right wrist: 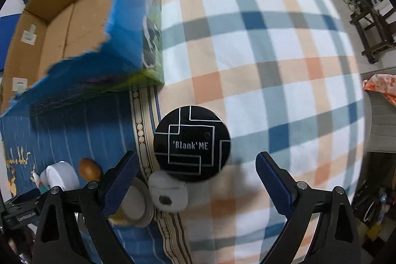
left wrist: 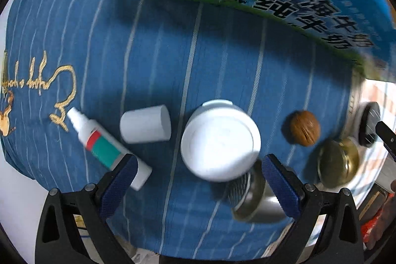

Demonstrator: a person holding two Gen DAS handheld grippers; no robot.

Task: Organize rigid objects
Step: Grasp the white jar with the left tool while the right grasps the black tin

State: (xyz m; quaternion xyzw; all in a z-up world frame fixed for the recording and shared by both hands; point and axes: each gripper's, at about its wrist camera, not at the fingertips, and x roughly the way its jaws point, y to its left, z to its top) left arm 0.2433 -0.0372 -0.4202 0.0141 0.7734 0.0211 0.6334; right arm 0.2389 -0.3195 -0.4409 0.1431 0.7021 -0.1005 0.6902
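The left gripper [left wrist: 198,172] hovers wide open and empty, the white jar [left wrist: 220,140] at twelve o'clock. The right gripper [right wrist: 195,175], equally spread, frames the black compact [right wrist: 191,144]. Closing could nudge the earbud case [right wrist: 168,194] at six o'clock.

A blue cloth [left wrist: 99,41] carries thin white stripes and gold script. The jar [left wrist: 220,140] is white, the walnut [left wrist: 305,131] brown. White lines cross the black compact [right wrist: 192,143] on an orange-and-blue plaid blanket [right wrist: 272,53].
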